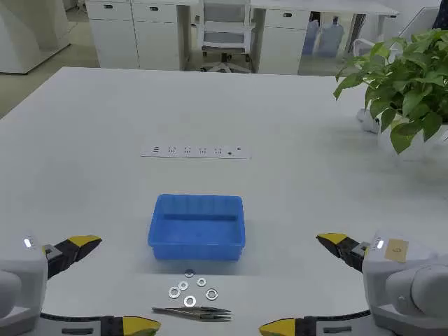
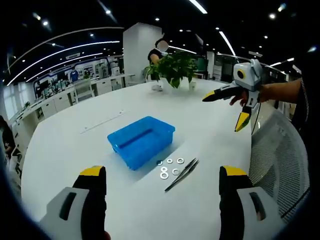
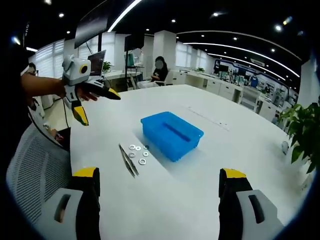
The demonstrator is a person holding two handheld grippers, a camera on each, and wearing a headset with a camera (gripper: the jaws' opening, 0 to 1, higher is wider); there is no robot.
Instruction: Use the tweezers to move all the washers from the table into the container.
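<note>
white table [image 1: 294, 175]: tweezers [image 1: 192, 312] lie crosswise at the near edge, midway between your left tongs [image 1: 112, 283] and right tongs [image 1: 306, 283], both spread, empty; washers [image 1: 183, 285] just beyond, short of container [image 1: 197, 248].

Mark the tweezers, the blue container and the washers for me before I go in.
tweezers [image 1: 192, 312], head view, middle of the arms.
blue container [image 1: 196, 250], head view, near outer wall.
washers [image 1: 186, 302], head view, ring nearest the tweezers.
</note>
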